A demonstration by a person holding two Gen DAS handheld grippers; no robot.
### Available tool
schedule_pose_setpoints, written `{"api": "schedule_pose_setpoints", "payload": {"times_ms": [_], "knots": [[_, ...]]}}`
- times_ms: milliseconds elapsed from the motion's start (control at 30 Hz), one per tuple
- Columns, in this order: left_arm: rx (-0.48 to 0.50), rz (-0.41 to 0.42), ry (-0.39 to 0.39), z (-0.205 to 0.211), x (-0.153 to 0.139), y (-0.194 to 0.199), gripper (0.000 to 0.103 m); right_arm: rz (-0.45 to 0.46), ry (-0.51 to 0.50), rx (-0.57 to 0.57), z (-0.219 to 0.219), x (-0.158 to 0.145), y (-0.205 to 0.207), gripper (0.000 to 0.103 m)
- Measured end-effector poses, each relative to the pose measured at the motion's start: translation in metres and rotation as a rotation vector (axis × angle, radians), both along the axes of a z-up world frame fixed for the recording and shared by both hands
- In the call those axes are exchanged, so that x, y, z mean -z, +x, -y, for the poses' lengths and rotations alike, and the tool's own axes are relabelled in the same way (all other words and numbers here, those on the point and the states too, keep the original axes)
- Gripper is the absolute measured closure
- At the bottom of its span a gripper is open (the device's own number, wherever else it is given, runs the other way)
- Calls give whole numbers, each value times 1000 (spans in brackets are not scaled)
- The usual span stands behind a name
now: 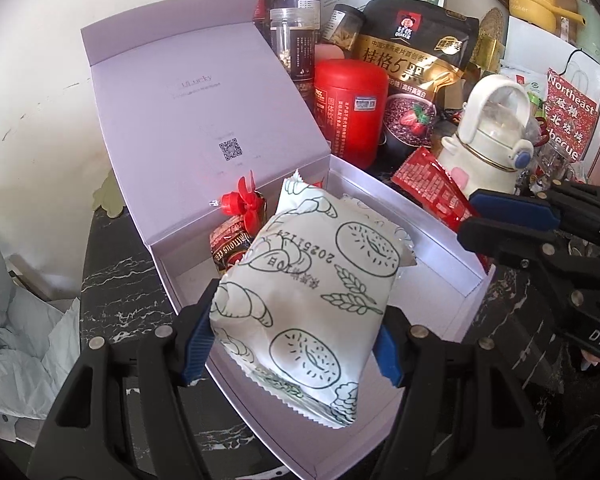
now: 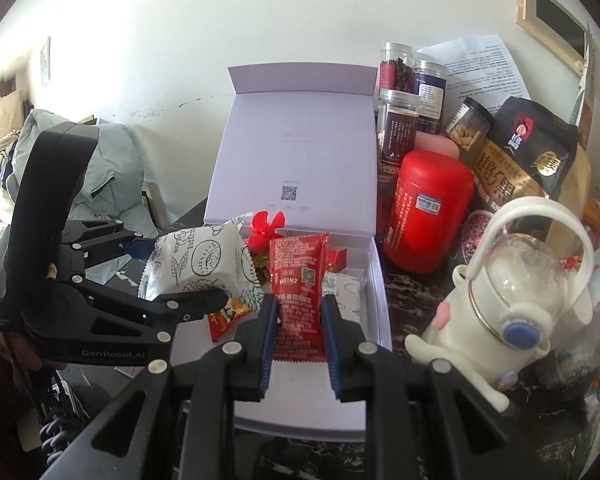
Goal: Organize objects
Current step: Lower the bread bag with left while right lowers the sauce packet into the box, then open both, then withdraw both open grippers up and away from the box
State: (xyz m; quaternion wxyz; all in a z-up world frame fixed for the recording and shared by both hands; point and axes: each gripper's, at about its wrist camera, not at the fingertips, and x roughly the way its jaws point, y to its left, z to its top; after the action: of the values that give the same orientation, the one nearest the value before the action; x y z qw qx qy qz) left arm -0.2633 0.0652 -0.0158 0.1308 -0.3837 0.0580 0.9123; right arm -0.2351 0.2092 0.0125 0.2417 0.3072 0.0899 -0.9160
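My left gripper [image 1: 292, 350] is shut on a white bread packet [image 1: 308, 280] printed with croissant and bagel drawings, held tilted over the open lavender box [image 1: 440, 240]. In the right wrist view, my right gripper [image 2: 298, 320] is shut on a red Heinz ketchup sachet [image 2: 298, 276], held upright above the box's near part [image 2: 376, 280]. The left gripper [image 2: 176, 276] with the bread packet [image 2: 196, 264] shows at the left there. The right gripper [image 1: 472, 216] with the sachet [image 1: 432, 188] shows at the right of the left wrist view. A red fan-shaped item [image 2: 266, 228], a red snack packet [image 2: 224, 316] and another white packet [image 2: 348, 288] lie inside.
The box's lid [image 2: 296, 140] stands up against the wall. To its right crowd a red canister [image 2: 428, 216], several clear jars [image 2: 400, 120], a black oat bag [image 2: 528, 160] and a white handled bottle [image 2: 512, 300]. Grey-green cloth [image 2: 100, 168] lies left of the dark marble top [image 1: 112, 280].
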Motion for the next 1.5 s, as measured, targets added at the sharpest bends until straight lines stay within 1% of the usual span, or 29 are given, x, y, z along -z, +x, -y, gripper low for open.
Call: {"api": "schedule_pose_setpoints", "payload": {"times_ms": [267, 400, 533, 633, 900, 1067, 1200, 1267, 1400, 1500], "knots": [[-28, 11, 7, 7, 11, -25, 38, 14, -1, -2, 6, 12, -26, 81], [-21, 28, 8, 7, 18, -33, 38, 31, -8, -4, 8, 21, -36, 81], [-3, 65, 17, 5, 27, -38, 38, 46, 5, -14, 12, 29, -42, 81], [6, 81, 19, 3, 31, -41, 38, 59, 8, -22, 14, 34, -46, 81], [9, 86, -1, 1, 34, -37, 37, 91, 19, -18, 20, 44, -53, 81], [5, 92, -19, -1, 35, -37, 37, 94, 29, 14, 19, 46, -58, 79], [-16, 105, -19, 0, 34, -38, 34, 130, 17, 54, 12, 50, -63, 77], [-26, 90, -30, 0, 31, -37, 32, 134, 13, 67, 9, 50, -63, 75], [-42, 38, -78, -4, 20, -31, 31, 131, 19, 71, 8, 44, -58, 72], [-44, 30, -75, -4, 13, -27, 28, 128, 13, 75, 6, 39, -53, 71]]}}
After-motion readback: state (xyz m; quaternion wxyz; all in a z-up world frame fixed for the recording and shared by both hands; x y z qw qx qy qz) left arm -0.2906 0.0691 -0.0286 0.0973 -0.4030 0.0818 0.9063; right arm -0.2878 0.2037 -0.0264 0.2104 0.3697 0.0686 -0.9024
